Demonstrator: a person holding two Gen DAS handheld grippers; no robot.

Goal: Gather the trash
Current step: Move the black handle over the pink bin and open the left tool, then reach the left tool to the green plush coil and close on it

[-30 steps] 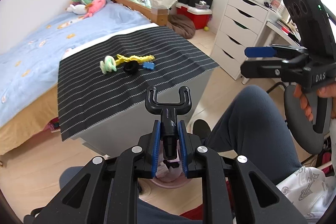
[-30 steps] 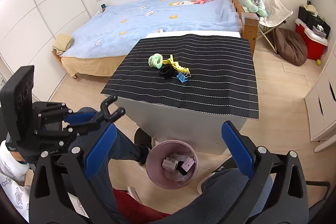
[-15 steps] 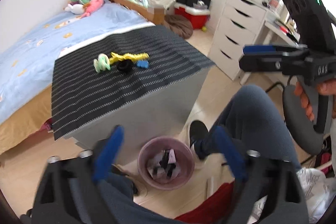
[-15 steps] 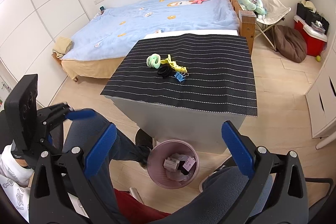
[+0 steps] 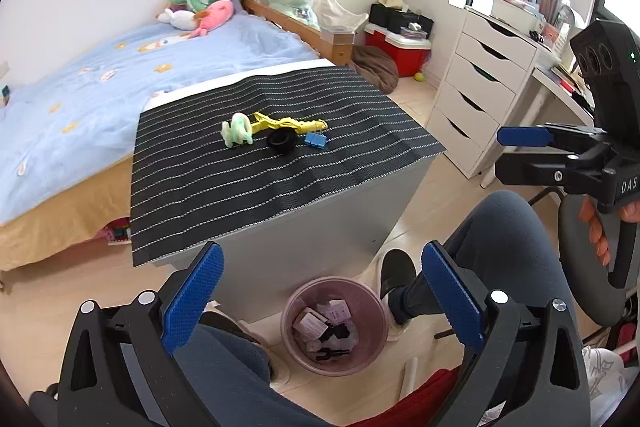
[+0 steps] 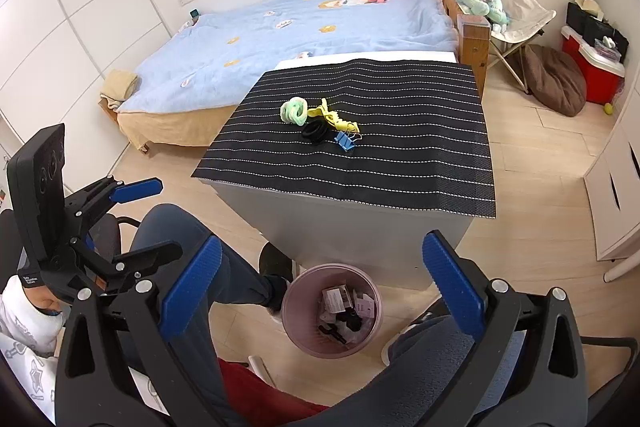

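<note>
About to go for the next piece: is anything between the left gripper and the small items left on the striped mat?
Nothing visible. The left gripper is open and empty above the pink bin; the black ring and the blue binder clip lie exposed on the striped mat.

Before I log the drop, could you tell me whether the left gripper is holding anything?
No, the left gripper stands wide open with nothing between its fingers, above the pink bin.

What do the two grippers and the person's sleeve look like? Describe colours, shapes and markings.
Both the left gripper and right gripper are black angular frames with silver screws and blue textured pads. The right one bears white letters "DAS". The sleeve is white with grey prints.
</note>
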